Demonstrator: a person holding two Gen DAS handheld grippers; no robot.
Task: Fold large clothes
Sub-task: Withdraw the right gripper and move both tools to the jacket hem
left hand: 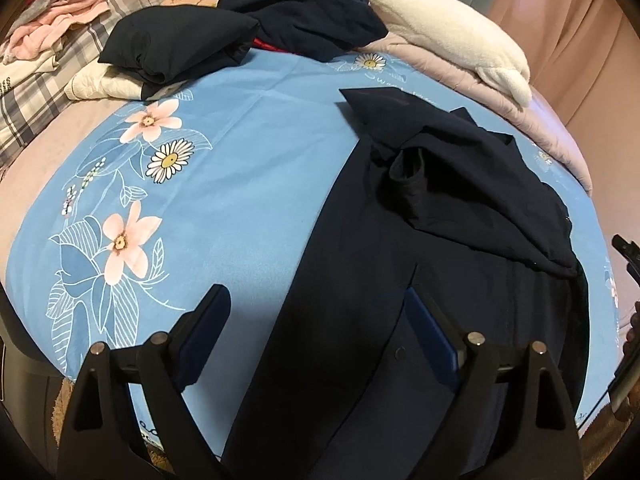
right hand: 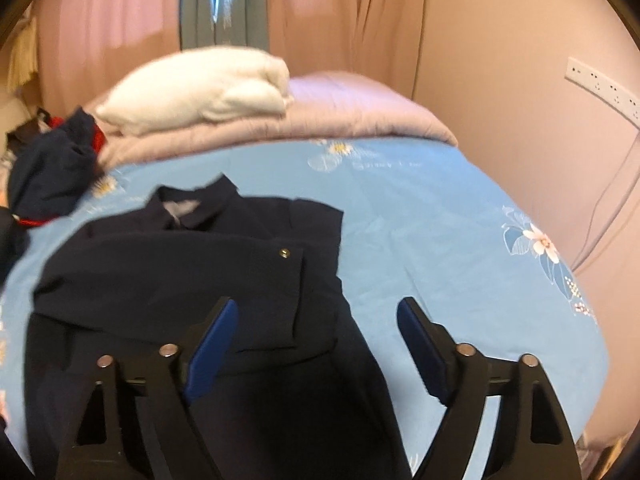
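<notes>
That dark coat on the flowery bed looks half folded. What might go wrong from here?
Both the left gripper and the right gripper hang open, holding nothing, so the sleeve folded loosely over the navy coat may slip or bunch. The coat's lower part runs toward the near edge of the blue sheet and might slide off. The dark clothes pile close behind could get caught up in a later fold.

Navy garment (left hand: pixel 420 248) spread on blue floral bedsheet (left hand: pixel 248 184); left gripper (left hand: pixel 316 316) above it, fingers (left hand: pixel 208 320) wide apart, holding nothing; folded dark clothes (left hand: pixel 176 44) beyond.
</notes>
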